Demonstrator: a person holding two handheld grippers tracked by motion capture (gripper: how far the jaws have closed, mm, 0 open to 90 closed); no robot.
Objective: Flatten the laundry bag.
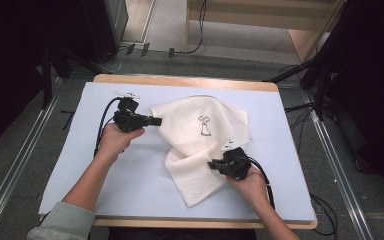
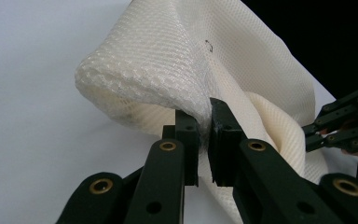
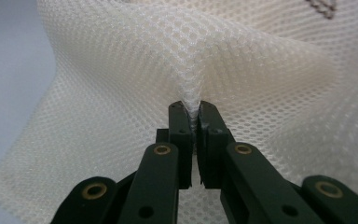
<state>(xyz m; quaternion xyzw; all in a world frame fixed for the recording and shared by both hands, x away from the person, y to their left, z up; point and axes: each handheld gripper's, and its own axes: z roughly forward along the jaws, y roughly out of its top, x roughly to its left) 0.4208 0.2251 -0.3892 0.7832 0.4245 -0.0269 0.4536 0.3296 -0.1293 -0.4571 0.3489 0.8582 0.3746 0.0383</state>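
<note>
Pale blue tabletop carries a cream mesh garment with a small dress emblem, no readable writing; left gripper and right gripper each pinch its fabric tight.

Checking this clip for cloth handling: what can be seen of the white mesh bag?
The white mesh bag looks like soft honeycomb netting, cream-white, with a small dark dress drawing on top. It lies crumpled and partly folded on the pale blue table cover. The left claw pinches its raised left fold; the right claw is shut on a ridge near its lower right.

You've got 1 white mesh cloth, 2 grippers: left, right, 1 blue mat, 1 table.
</note>
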